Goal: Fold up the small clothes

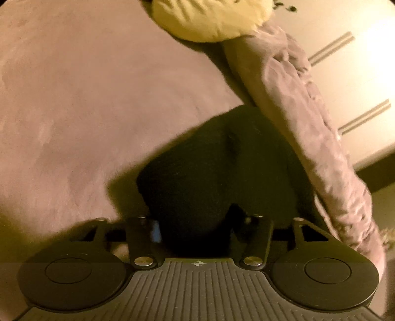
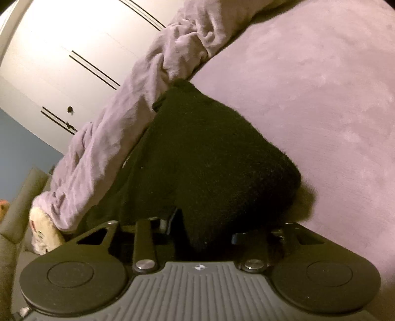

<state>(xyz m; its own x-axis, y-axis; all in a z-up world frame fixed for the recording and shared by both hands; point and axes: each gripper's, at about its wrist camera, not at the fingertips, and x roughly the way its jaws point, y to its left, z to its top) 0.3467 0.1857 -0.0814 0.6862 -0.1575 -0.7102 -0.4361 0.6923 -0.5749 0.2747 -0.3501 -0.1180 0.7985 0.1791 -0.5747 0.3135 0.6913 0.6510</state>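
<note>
A small black fuzzy garment (image 1: 222, 168) lies on the mauve bed cover (image 1: 86, 98). In the left wrist view it fills the space just ahead of my left gripper (image 1: 197, 229), whose jaws are closed on its near edge. In the right wrist view the same black garment (image 2: 209, 158) bulges up over my right gripper (image 2: 205, 232), which is shut on its near edge. Both grippers' fingertips are hidden in the dark cloth.
A bunched mauve blanket (image 1: 308, 118) runs along the bed's edge beside the garment, also in the right wrist view (image 2: 118, 123). A yellow pillow (image 1: 209, 19) lies at the far end. White wardrobe doors (image 2: 61, 49) stand beyond the bed.
</note>
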